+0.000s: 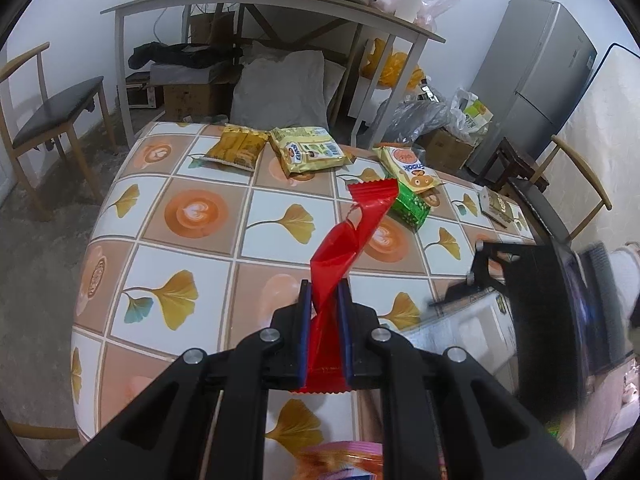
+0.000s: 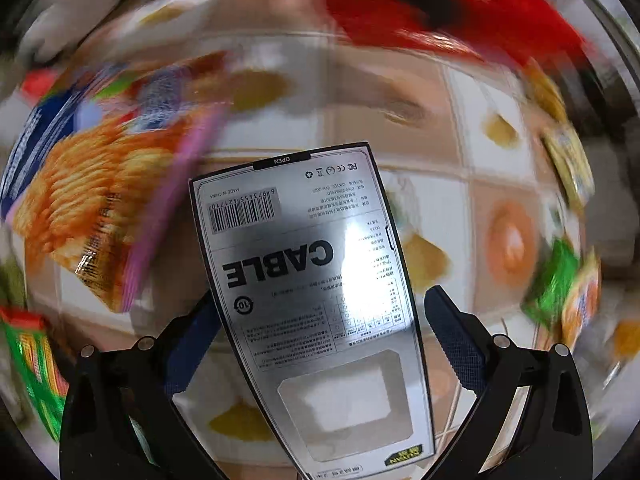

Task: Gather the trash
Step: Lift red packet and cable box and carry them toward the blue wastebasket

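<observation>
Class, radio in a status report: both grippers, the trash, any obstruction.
Left gripper shut on red wrapper. Right gripper carries cable box; grip unclear. More packets on table. Nothing in the way.

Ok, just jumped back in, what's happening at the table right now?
Trash pickup is under way. The left gripper is shut on a twisted red wrapper, held above the patterned table. A silver box marked "cable" sits between the right gripper fingers, though its grip is unclear. Several snack packets lie on the far side.
</observation>
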`<state>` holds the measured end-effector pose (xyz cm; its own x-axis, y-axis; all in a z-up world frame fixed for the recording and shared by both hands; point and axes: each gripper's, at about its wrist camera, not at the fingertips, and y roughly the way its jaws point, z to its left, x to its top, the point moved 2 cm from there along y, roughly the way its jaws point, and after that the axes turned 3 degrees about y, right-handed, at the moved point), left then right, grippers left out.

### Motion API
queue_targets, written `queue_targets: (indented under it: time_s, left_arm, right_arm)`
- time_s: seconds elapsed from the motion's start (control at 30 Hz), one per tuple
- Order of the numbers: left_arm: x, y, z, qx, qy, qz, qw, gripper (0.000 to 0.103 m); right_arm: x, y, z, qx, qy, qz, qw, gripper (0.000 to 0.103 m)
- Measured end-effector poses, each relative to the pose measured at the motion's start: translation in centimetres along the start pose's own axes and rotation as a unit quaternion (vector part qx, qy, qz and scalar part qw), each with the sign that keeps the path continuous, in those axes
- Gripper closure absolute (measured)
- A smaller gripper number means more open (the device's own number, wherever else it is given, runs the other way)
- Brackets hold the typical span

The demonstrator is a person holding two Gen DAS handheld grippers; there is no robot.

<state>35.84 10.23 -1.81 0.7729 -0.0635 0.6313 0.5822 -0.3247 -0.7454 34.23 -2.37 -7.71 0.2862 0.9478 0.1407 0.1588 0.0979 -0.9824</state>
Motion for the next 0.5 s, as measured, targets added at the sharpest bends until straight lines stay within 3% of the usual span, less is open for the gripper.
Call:
queue_targets:
  time_s: [0.2, 0.5]
  left_arm:
    - [0.1, -0.1, -0.1, -0.005, 0.000, 0.000, 1.0000, 0.091]
    - [0.2, -0.6, -1.1, -0.007, 0.004, -0.006, 1.0000, 0.091]
  right_arm:
    - [-3.7, 0.7, -5.2, 0.030, 0.165, -0.042, 0.985, 0.008]
    - [-5.2, 0.8, -5.1, 0.014, 0.203, -0.071, 0.977, 0.011]
